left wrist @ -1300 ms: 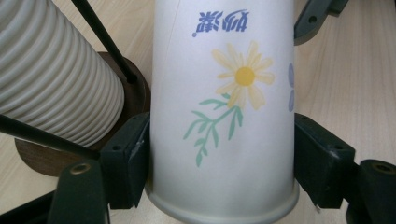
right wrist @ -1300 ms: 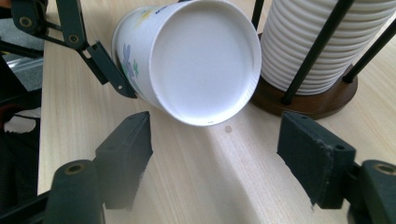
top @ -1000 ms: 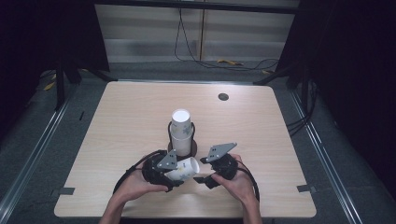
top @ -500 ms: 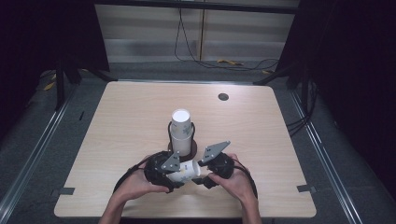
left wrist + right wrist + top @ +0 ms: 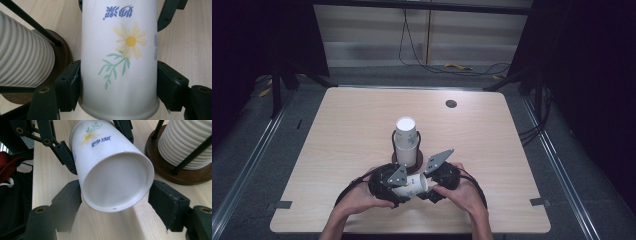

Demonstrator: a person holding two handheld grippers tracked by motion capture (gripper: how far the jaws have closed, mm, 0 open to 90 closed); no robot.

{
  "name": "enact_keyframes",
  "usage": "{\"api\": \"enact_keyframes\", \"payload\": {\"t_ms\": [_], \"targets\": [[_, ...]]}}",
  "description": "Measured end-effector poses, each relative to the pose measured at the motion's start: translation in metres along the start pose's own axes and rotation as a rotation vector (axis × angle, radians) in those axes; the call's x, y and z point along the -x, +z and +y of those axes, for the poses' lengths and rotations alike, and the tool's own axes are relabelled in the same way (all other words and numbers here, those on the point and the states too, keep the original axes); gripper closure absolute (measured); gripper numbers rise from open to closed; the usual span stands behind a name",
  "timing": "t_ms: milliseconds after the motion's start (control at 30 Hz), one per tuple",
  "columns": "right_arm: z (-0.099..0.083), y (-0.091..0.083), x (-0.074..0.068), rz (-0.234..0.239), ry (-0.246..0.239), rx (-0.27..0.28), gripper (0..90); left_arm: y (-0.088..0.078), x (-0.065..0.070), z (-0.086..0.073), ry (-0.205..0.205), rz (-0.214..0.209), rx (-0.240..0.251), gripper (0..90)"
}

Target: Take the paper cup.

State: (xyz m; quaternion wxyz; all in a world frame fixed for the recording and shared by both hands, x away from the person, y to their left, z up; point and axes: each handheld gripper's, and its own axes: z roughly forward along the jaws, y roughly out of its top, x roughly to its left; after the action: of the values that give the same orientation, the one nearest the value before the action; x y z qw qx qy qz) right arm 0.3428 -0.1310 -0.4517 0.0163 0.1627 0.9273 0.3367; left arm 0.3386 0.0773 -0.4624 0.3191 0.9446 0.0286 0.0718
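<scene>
while the left gripper [image 5: 404,186] fingers clamp the paper cup [image 5: 412,185], the right gripper [image 5: 432,186] fingers have just been opening beside its rim.

The high view is lit from above, so the table [image 5: 362,125] is evenly bright while the room past its edges sinks into near black, and shadows are soft and short. In the left gripper view the cup [image 5: 120,57] is sharp and glare-free. In the right gripper view, the near jaws blur softly at the bottom edge.

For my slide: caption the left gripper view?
Left gripper clamps a flower-printed paper cup beside a ribbed cup stack.
</scene>
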Motion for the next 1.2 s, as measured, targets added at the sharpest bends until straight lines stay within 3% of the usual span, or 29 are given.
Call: {"api": "enact_keyframes", "payload": {"t_ms": [367, 667, 1033, 1200], "targets": [[0.0036, 0.0001, 0.0025, 0.036, -0.005, 0.002, 23.7, 0.0032, 0.0024, 0.0038, 0.016, -0.005, -0.01, 29.0], [0.0033, 0.0009, 0.0028, 0.08, -0.01, 0.0, 31.7, 0.0022, 0.0023, 0.0035, 0.024, -0.016, -0.005, 28.8], [0.004, -0.0033, 0.0022, 0.092, -0.017, 0.039, 35.1, -0.0019, 0.001, -0.0012, 0.019, -0.007, 0.051, 25.0], [0.0041, -0.0046, 0.0013, 0.092, -0.01, 0.053, 35.2, -0.004, -0.0001, -0.005, -0.019, -0.006, 0.105, 21.0]]}}
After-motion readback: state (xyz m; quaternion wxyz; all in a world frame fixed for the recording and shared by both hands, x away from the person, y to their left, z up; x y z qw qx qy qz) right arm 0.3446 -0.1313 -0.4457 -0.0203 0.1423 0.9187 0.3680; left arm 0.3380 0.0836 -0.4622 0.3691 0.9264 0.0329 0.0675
